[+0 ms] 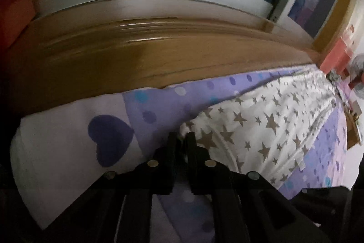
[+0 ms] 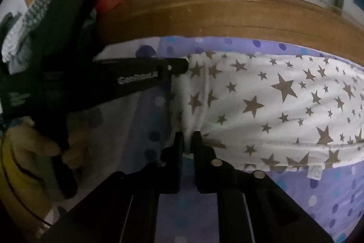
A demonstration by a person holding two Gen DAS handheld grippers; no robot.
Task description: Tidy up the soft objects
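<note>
Your left gripper [image 1: 182,137] has its jaws nearly pressed together on the near end of the star-print pillowcase [image 1: 268,120]; the cloth edge sits right at the tips, pinched between them as far as the blur allows. The pillowcase runs away to the right of those jaws across the purple dotted bedsheet [image 1: 159,101]. Left of the jaws lies a pale panel with a dark heart [image 1: 109,140]. Beyond the tips stands the wooden headboard [image 1: 159,54].

Your right gripper [image 2: 188,137] also has its jaws drawn close, pinching a bunched fold of the same star-print pillowcase [image 2: 279,104] between the fingertips. The cloth spreads up and to the right of these jaws, lying on the bedsheet [image 2: 318,193]. The left gripper [image 2: 179,66] enters from the left, tip touching the pillowcase's upper left corner, above the right jaws. A gloved hand [image 2: 45,147] holds its handle at far left. Headboard [image 2: 227,17] beyond.
</note>
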